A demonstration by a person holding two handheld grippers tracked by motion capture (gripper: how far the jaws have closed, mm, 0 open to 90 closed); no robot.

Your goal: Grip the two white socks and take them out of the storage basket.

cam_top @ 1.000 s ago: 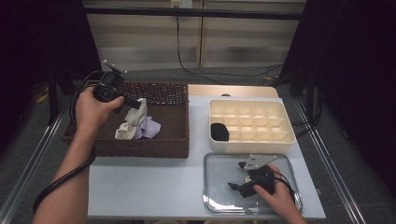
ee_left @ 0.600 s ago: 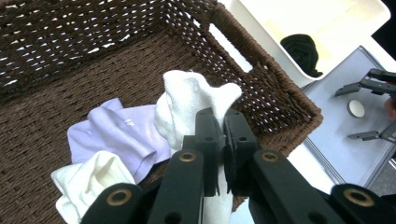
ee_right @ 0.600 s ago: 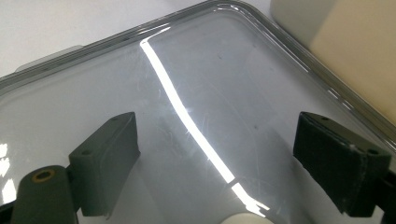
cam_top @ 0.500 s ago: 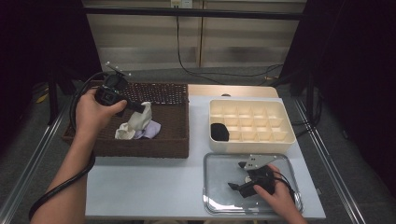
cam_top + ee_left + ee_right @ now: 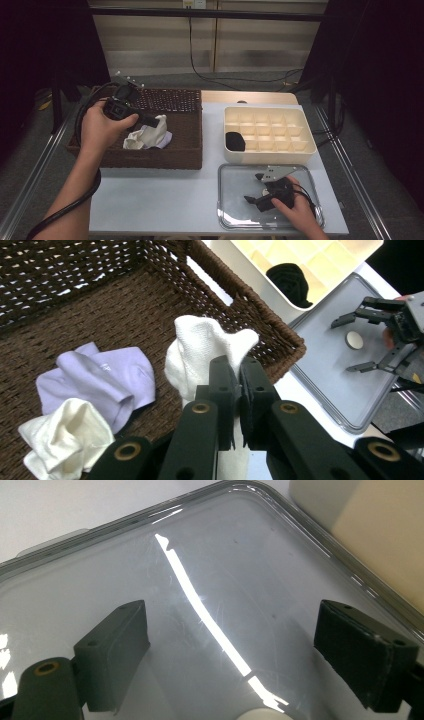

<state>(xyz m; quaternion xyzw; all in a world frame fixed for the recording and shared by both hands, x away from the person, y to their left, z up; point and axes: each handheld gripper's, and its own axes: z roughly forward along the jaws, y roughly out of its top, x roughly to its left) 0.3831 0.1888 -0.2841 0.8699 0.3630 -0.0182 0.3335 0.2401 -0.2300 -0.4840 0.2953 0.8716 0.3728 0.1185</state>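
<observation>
left gripper (image 5: 239, 390) pinching white sock (image 5: 200, 352) | wicker basket (image 5: 187, 150) – lilac sock (image 5: 105, 377) | divided box (image 5: 300, 150) – black sock (image 5: 235, 141)

White sock (image 5: 210, 347), brown woven basket (image 5: 90, 300)

Basket (image 5: 75, 305): dark brown woven wicker, rough. White sock (image 5: 205, 347): soft ribbed knit cloth. Lilac sock (image 5: 107, 377): smooth cloth. Tray (image 5: 210, 555): glossy, scratched metal. Compartment box (image 5: 272, 131): cream matt plastic.

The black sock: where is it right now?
In the high view, the black sock sits in the front-left compartment of the cream divided box, right of the wicker basket and behind the clear tray.
</observation>
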